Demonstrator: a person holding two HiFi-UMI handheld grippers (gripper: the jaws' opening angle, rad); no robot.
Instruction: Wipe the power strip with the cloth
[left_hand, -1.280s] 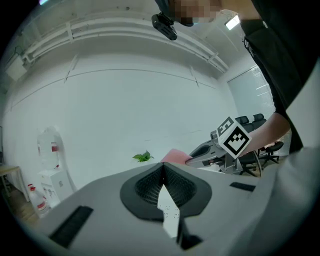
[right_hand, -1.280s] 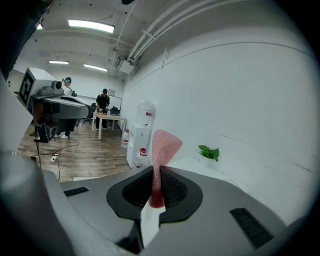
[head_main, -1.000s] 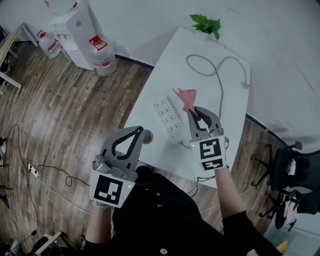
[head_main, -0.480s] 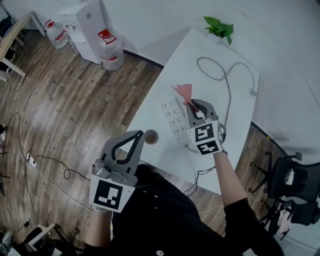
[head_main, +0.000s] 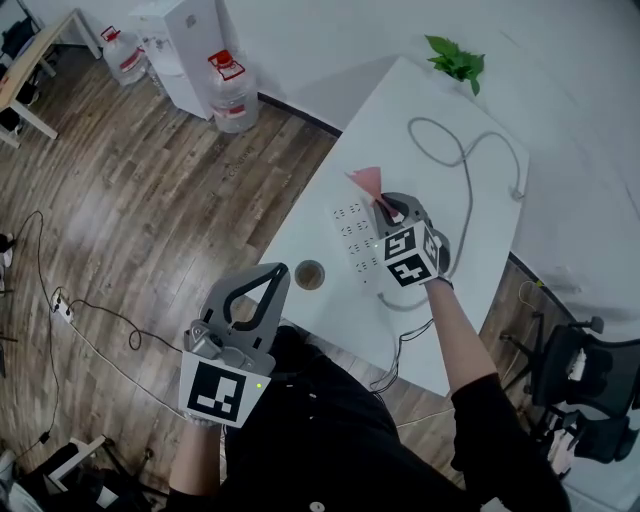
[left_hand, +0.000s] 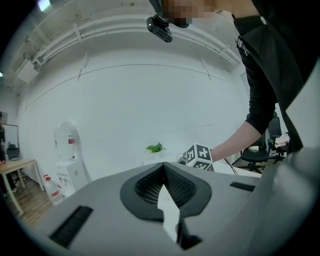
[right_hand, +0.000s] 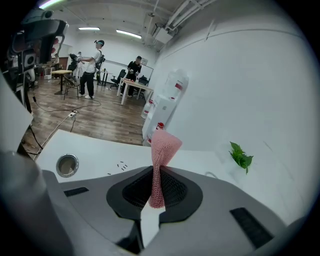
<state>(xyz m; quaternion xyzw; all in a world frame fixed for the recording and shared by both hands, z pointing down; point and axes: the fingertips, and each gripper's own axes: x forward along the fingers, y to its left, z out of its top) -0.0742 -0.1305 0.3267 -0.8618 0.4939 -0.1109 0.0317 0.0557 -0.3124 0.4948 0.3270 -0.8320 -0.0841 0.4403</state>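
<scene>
A white power strip lies on the white table, near its left edge. My right gripper is shut on a pink cloth, which sticks up past the jaw tips just beyond the strip's far end. In the right gripper view the cloth stands as a twisted strip between the closed jaws. My left gripper hangs off the table's near edge, shut with nothing in it.
A grey cable loops over the far part of the table, and a plant sits at the far corner. A round grommet hole lies near the front edge. Water bottles stand on the floor to the left, an office chair to the right.
My right gripper has moved forward and leftward with the cloth, closer over the power strip, and its marker cube has turned. The left gripper has barely moved.
</scene>
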